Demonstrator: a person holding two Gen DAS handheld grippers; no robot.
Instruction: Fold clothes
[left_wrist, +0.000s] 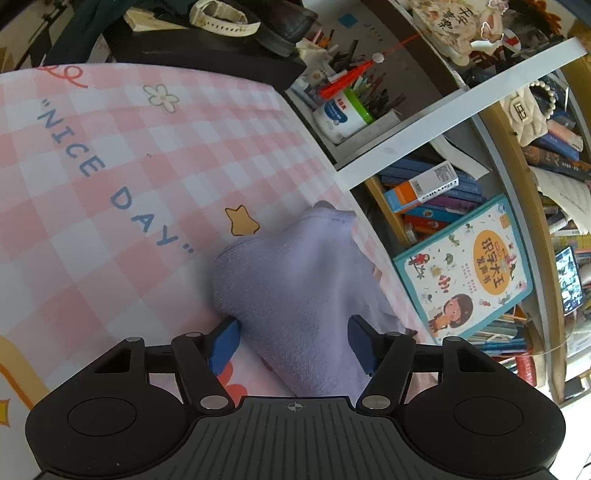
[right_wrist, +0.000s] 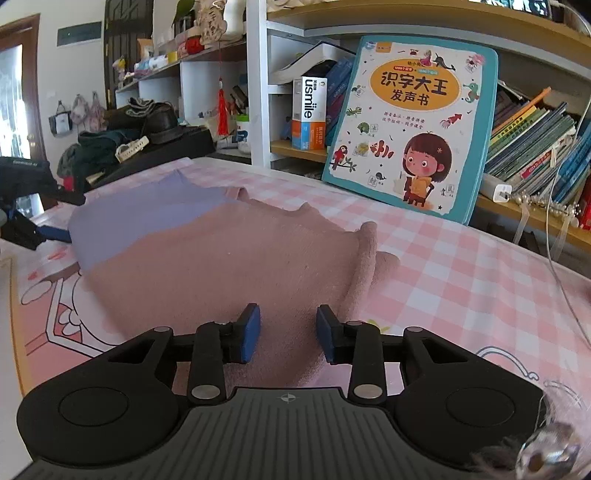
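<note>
1. The cloth (right_wrist: 207, 266), lavender on one face and dusty pink on the other, lies partly folded on the pink checked tablecloth (right_wrist: 461, 273), near the bookshelf side.
2. My left gripper (left_wrist: 293, 339) stands wide, a raised lavender fold between its blue pads; whether they press it I cannot tell.
3. My right gripper (right_wrist: 288, 334) is narrower, jaws apart over the pink edge, pinching nothing.
4. A picture book (right_wrist: 410, 125) leans against the shelf behind the table.
</note>
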